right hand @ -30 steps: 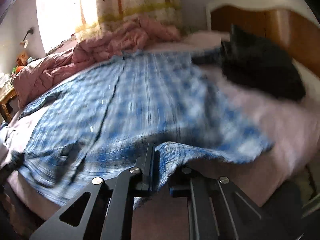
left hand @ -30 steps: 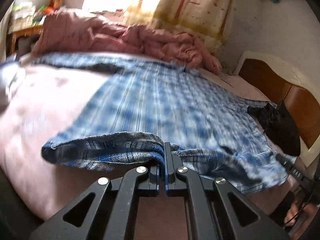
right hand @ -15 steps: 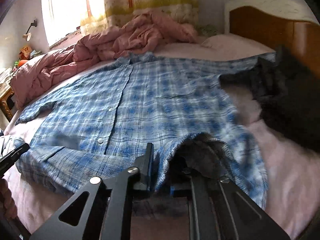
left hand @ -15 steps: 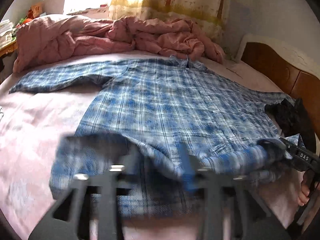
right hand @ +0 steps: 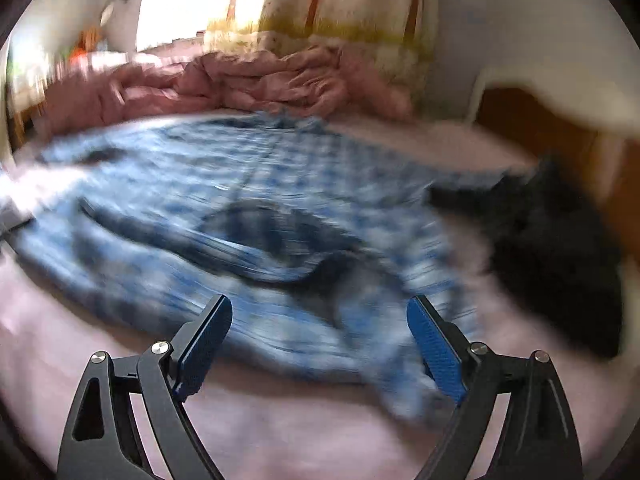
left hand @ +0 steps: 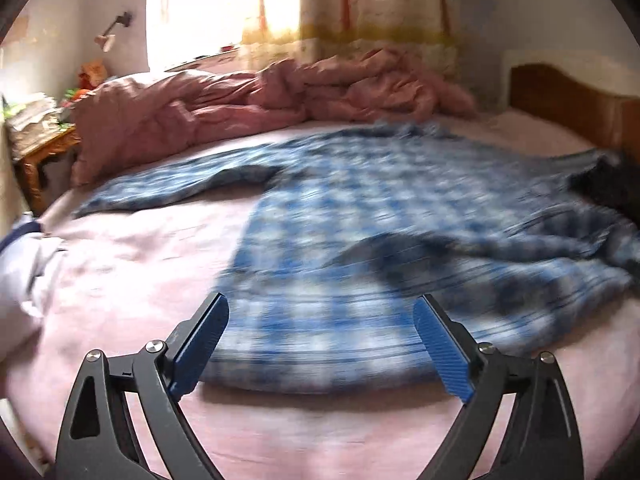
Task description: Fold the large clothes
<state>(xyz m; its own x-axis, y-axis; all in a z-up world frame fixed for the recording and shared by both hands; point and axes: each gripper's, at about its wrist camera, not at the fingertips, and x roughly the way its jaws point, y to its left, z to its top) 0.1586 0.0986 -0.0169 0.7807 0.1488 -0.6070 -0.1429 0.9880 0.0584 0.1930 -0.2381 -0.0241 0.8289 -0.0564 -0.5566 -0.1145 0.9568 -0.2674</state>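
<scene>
A blue plaid shirt (left hand: 400, 216) lies spread across the pink bed (left hand: 140, 264), hem at its near edge (crumpled quilt (left hand: 248, 100) by the window); left gripper (left hand: 320, 320) and right gripper (right hand: 320, 320) are opening wide, gripping nothing.

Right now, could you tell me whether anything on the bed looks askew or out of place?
Yes: the blue plaid shirt lies spread on the pink bedsheet, but its near hem is bunched and folded over itself, not flat. A black garment lies against its far sleeve by the wooden headboard. Both grippers' jaws are opening, gripping nothing.
</scene>
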